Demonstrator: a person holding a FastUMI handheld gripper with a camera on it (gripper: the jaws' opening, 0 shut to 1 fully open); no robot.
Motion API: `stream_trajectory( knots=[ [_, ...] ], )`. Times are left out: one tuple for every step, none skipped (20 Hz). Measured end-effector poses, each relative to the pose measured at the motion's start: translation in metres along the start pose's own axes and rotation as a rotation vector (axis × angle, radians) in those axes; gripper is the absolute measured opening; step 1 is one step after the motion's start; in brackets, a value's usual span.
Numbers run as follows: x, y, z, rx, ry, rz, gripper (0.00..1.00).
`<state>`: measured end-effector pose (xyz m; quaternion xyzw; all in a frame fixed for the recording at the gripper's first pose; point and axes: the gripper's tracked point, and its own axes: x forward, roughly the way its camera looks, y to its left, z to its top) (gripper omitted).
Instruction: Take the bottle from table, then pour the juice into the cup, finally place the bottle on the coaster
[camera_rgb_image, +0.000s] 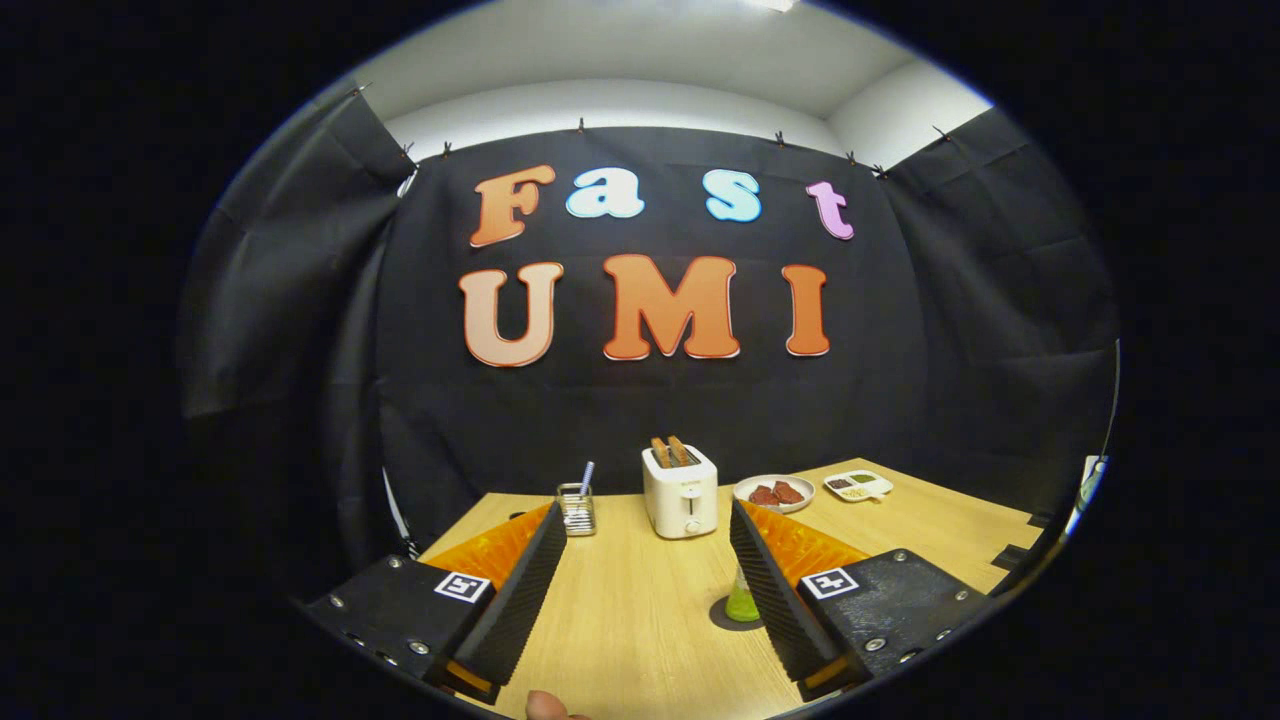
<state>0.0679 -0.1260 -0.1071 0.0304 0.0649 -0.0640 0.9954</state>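
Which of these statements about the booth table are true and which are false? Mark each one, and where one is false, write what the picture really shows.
1. The gripper has its jaws wide open with nothing between them. True.
2. The white toaster is empty. False: toast slices stick up out of its slots.
3. A round plate with brownish-red food sits to the right of the toaster. True.
4. The green bottle lies on its side in the middle of the table. False: it stands on a dark round coaster, partly hidden behind the right finger.
5. A clear cup holding a straw stands left of the toaster. True.
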Motion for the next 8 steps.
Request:
stream_trajectory(
  knots=[
    [-0.008, 0.008, 0.008, 0.004, -0.006, 0.016, 0.97],
    [-0.018, 0.014, 0.014, 0.008, -0.010, 0.032, 0.97],
    [-0.025, 0.019, 0.019, 0.015, -0.010, 0.044, 0.97],
    [-0.030, 0.023, 0.022, 0.019, -0.016, 0.060, 0.97],
    [-0.035, 0.027, 0.026, 0.025, -0.022, 0.070, 0.97],
    [-0.037, 0.029, 0.028, 0.028, -0.026, 0.079, 0.97],
    [-0.040, 0.030, 0.028, 0.027, -0.031, 0.081, 0.97],
    [-0.042, 0.030, 0.029, 0.025, -0.035, 0.085, 0.97]
  ],
)
